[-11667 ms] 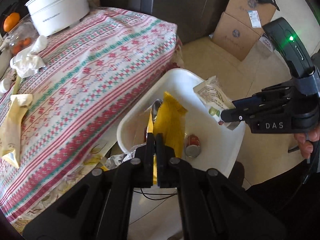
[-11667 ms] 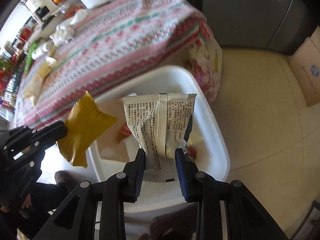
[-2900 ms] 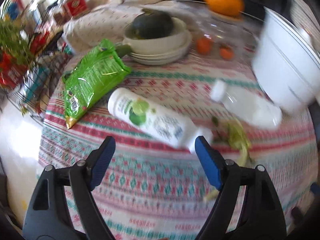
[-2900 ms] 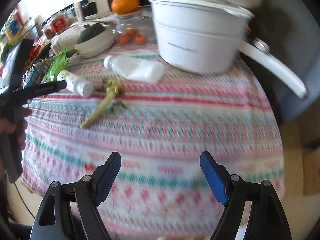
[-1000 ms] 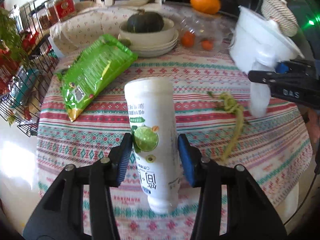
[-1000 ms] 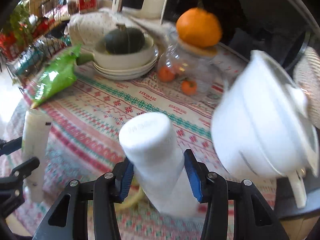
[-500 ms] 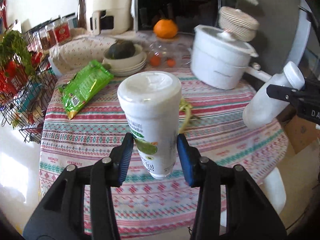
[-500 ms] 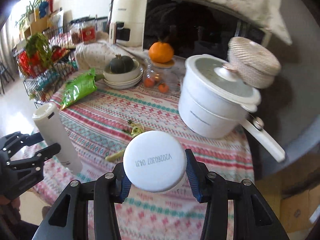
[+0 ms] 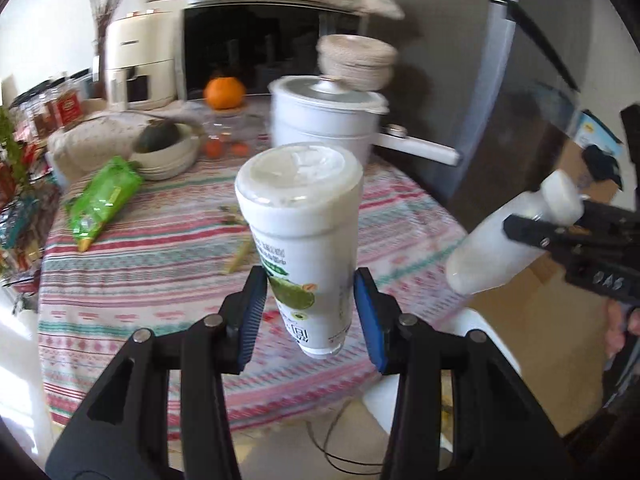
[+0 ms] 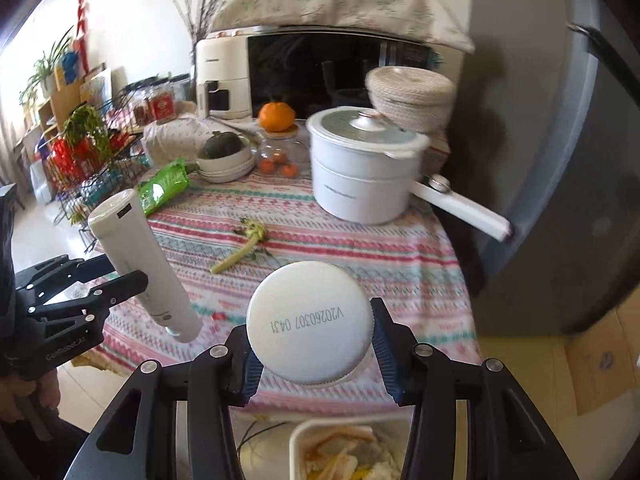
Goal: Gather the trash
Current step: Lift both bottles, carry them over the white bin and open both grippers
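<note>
My left gripper (image 9: 310, 316) is shut on a tall white bottle with a lime label (image 9: 304, 240), held off the near edge of the table; the same bottle (image 10: 140, 260) shows at the left of the right wrist view. My right gripper (image 10: 316, 354) is shut on a plain white bottle whose round cap (image 10: 310, 322) faces the camera; in the left wrist view that plain bottle (image 9: 508, 236) hangs at the right. The white trash bin (image 10: 298, 440) sits on the floor just below the right gripper, with wrappers inside. A green vegetable scrap (image 10: 244, 246) and a green snack bag (image 10: 162, 186) lie on the striped tablecloth.
A white pot with a long handle (image 10: 360, 172), stacked bowls with a dark squash (image 10: 224, 156), a jar topped by an orange (image 10: 278, 140) and a wire rack (image 10: 92, 176) crowd the table's back and left. Cardboard boxes (image 10: 600, 356) stand on the floor at right.
Both grippers have lifted their bottles off the table and drawn back past its near edge. The trash bin has come into view under the right gripper.
</note>
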{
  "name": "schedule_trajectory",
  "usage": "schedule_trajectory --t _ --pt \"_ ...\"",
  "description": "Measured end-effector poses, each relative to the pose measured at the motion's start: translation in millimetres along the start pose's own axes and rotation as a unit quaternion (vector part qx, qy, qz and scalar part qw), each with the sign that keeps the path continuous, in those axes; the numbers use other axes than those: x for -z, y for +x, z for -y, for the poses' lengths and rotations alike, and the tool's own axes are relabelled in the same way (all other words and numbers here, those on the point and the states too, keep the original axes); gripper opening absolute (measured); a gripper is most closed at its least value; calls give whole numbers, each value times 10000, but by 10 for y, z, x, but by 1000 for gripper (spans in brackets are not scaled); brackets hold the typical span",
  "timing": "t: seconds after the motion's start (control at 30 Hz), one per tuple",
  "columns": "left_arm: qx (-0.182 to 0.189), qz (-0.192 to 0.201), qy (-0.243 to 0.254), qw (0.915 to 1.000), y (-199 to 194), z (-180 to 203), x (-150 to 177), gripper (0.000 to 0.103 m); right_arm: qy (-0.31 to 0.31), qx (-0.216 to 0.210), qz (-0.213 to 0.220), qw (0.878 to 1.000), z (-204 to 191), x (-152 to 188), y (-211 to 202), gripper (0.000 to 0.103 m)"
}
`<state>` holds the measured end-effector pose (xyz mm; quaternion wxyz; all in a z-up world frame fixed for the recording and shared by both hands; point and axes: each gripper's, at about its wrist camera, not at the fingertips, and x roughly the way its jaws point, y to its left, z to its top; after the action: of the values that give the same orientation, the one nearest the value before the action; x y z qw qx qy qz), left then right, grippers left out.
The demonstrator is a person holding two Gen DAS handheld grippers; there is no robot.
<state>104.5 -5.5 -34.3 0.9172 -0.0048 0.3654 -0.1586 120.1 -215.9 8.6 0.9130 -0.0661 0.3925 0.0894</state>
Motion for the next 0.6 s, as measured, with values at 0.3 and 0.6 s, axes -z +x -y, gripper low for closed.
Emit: schedule_trajectory --t 0.3,0.6 --pt "980 -305 708 9922 144 743 323 46 822 140 -527 9951 574 779 76 48" --pt "1596 -1026 1028 9764 526 1300 698 47 1059 362 -1186 9866 832 1172 267 49"
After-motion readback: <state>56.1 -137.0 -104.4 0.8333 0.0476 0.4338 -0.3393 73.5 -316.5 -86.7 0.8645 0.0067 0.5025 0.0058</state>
